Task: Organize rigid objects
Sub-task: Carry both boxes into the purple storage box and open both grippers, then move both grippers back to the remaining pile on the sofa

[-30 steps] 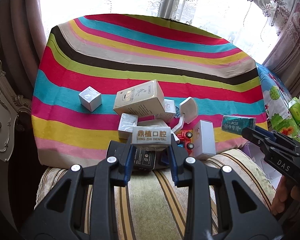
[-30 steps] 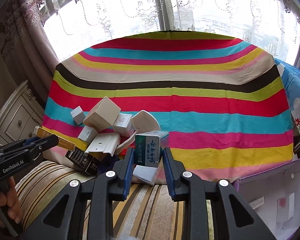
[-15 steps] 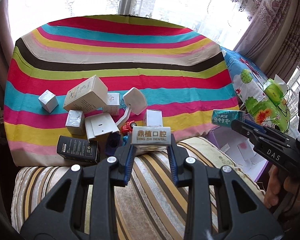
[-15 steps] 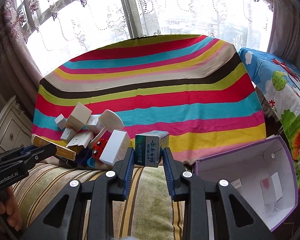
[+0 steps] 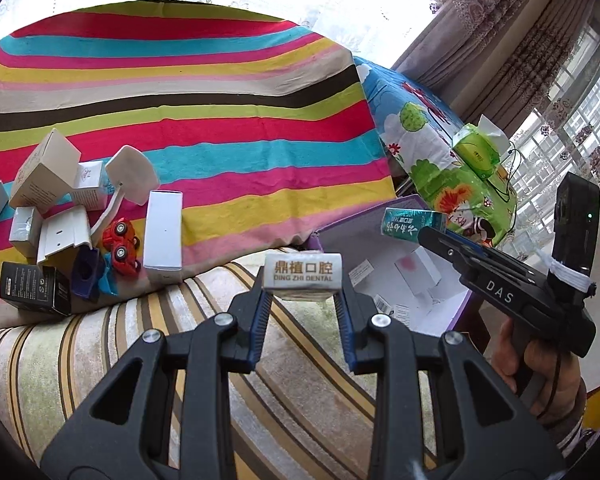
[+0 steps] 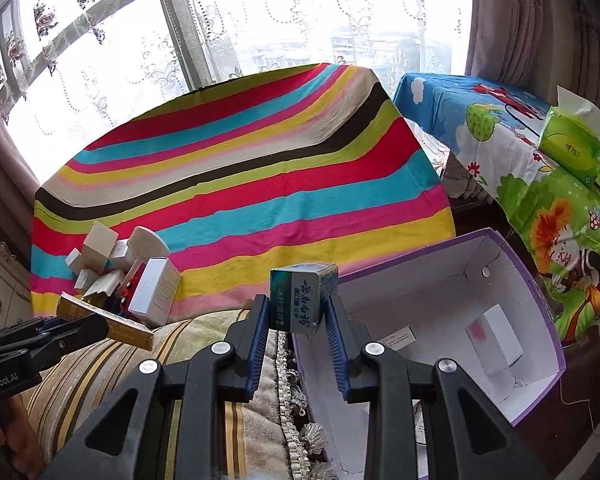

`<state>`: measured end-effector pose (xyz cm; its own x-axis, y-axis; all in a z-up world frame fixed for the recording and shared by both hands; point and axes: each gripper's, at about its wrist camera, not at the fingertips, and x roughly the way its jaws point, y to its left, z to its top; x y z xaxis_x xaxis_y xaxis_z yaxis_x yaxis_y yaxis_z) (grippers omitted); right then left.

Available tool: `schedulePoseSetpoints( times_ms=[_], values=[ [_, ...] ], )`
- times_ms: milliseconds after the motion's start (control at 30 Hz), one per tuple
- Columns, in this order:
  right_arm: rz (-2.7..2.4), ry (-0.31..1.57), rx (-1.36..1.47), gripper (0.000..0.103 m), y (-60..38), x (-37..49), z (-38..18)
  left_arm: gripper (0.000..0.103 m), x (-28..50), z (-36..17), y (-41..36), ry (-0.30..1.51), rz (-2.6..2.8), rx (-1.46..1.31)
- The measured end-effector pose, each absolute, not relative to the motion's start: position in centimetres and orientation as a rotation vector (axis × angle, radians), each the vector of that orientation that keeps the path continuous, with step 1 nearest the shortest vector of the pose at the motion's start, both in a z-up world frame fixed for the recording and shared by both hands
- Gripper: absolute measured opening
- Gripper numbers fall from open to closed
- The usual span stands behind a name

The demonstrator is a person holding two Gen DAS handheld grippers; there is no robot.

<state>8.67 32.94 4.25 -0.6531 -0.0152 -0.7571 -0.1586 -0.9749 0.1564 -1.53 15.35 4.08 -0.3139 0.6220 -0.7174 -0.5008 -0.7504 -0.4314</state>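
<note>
Your left tongs (image 5: 302, 292) clamp a dental box (image 5: 302, 272); your right tongs (image 6: 298, 312) clamp a teal toothpaste box (image 6: 302, 298) beside the open purple bin (image 6: 540, 292).

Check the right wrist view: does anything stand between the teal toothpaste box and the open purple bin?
Nothing visible does. The teal toothpaste box, clamped in the right gripper, sits beside the purple bin, whose open mouth is unobstructed.
</note>
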Motion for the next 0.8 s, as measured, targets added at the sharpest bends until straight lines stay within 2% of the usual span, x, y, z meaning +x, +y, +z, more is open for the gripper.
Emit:
schedulePoseSetpoints(
  times_ms=[200, 500, 567, 633, 800],
  values=[
    [2.652, 0.293, -1.261, 0.030, 35.8, 9.7, 3.2, 0.035, -0.8, 4.0, 18.7, -0.190, 1.960, -1.233],
    [2.527, 0.254, -1.256, 0.030, 38.5, 10.9, 2.2, 0.035, 0.8, 2.4, 24.0, -0.106, 1.793, -1.294],
    [2.505, 0.252, -1.268, 0.031, 38.7, 10.8, 1.9, 0.042, 1.0, 2.0, 24.5, -0.080, 1.773, -1.327],
    [2.485, 0.250, -1.280, 0.031, 38.9, 10.7, 1.6, 0.055, 1.1, 1.7, 24.3, -0.074, 1.772, -1.337],
    [2.489, 0.274, -1.302, 0.036, 38.8, 10.6, 1.2, 0.056, 1.1, 1.8, 23.5, -0.085, 1.780, -1.336]
  ],
)
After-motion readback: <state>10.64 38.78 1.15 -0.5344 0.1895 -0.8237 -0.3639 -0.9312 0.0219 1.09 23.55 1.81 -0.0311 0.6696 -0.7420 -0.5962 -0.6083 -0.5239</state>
